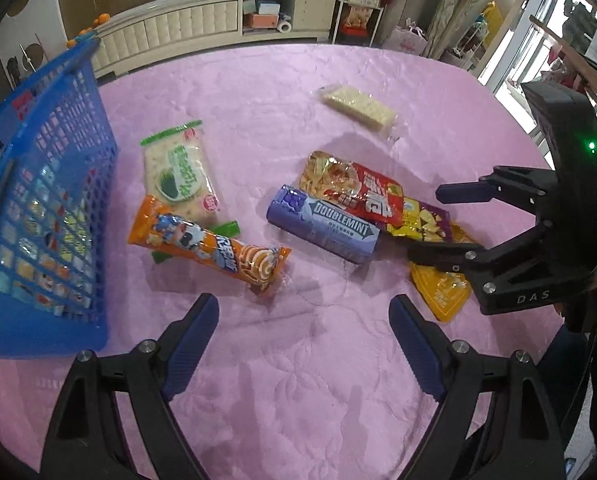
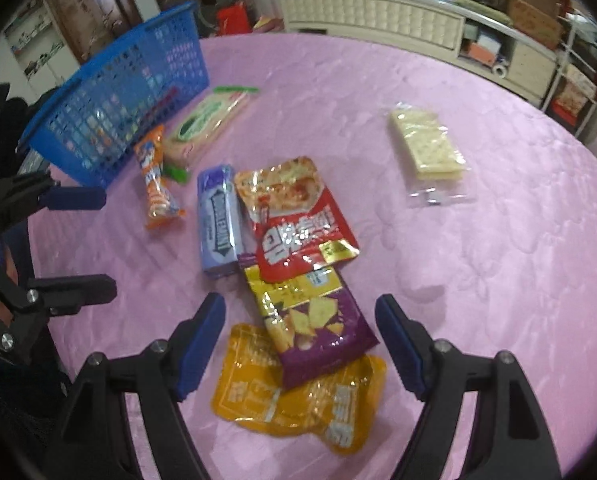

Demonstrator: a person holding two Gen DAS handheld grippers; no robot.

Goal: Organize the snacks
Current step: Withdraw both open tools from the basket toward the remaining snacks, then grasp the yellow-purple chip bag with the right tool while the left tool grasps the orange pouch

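Note:
Snacks lie on a pink tablecloth (image 1: 298, 360). An orange roll packet (image 1: 206, 246), a green-white cracker pack (image 1: 182, 176), a purple Doublemint pack (image 1: 322, 224), a red pouch (image 1: 354, 188), a purple-yellow chip bag (image 2: 314, 320), a yellow pouch (image 2: 298, 396) and a clear cracker pack (image 1: 360, 110) show. A blue basket (image 1: 38, 208) stands at the left with snacks inside. My left gripper (image 1: 304, 340) is open and empty above the cloth, short of the roll packet. My right gripper (image 2: 300, 344) is open, straddling the chip bag and yellow pouch from above; it also shows in the left wrist view (image 1: 422, 220).
A cream cabinet (image 1: 218, 20) with shelves stands beyond the table's far edge. The basket (image 2: 122, 96) sits at the table's left. The clear cracker pack (image 2: 428, 148) lies alone toward the far right. The left gripper shows at the left of the right wrist view (image 2: 106, 240).

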